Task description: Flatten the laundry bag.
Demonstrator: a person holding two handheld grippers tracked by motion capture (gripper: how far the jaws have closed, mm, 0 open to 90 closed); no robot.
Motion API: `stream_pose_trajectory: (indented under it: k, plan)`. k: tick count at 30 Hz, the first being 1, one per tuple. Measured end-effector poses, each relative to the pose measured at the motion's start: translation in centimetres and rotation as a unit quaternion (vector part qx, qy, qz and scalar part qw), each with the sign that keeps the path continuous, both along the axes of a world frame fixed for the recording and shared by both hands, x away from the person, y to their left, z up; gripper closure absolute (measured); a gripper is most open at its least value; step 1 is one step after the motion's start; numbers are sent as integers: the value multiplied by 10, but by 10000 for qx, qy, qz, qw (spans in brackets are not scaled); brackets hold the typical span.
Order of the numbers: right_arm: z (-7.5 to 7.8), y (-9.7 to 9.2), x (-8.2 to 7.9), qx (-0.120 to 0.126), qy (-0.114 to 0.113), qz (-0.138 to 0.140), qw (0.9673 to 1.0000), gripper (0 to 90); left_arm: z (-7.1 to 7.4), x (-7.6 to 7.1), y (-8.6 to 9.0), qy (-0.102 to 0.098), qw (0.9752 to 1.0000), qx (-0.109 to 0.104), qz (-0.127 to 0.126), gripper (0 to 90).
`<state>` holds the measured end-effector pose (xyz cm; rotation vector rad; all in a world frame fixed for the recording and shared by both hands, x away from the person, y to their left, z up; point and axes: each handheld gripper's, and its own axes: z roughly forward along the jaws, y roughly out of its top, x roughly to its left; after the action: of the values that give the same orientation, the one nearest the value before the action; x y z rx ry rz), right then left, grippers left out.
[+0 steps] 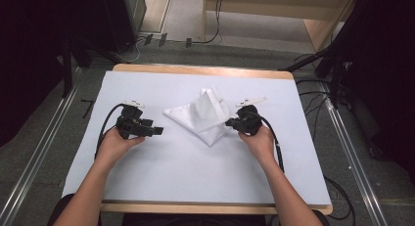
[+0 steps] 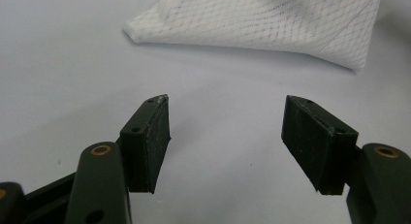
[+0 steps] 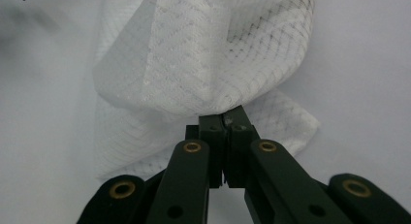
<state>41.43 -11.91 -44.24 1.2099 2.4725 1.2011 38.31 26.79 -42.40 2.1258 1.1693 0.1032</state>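
A white cloth (image 1: 203, 116) with a faint grid pattern lies half folded in the middle of the table, one part pulled up into a peak. My right gripper (image 1: 230, 122) is at its right edge, jaws shut on a fold of the cloth (image 3: 194, 54), which rises and drapes over the tips of my right gripper (image 3: 224, 118). My left gripper (image 1: 157, 131) rests left of the cloth, apart from it. In the left gripper view its jaws stand wide open with nothing between them, my left gripper (image 2: 225, 132) facing the cloth's (image 2: 271, 25) near corner.
A pale sheet (image 1: 147, 172) covers the wooden table (image 1: 195, 69). Cables trail from both grippers toward the person's forearms. Dark stands and floor rails flank the table on both sides.
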Motion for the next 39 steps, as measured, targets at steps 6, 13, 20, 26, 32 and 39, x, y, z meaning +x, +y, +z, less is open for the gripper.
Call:
stream_pose_trajectory:
  k: [6, 13, 20, 26, 32, 39]
  plan:
    - [8, 11, -3, 131, -138, 148, 9997, 900, 2, -3, 11, -25, 9999, -50, 118, 352]
    - [15, 24, -5, 195, -270, 278, 9991, 900, 3, -6, 21, -6, 9996, -105, 264, 352]
    - [16, 29, -2, 100, -244, 311, 9992, 900, 3, -11, 29, 3, 9993, -107, 352, 353]
    - [5, 5, 10, -159, 29, 14, 9999, 889, 3, -12, 33, -16, 9990, -148, 425, 353]
    - [17, -18, 22, 36, -95, -271, 9996, 808, 3, -12, 32, 12, 9991, -106, 407, 353]
    - [5, -6, 51, -17, 170, -325, 9993, 639, 2, -11, 31, -12, 9991, -86, 416, 353]
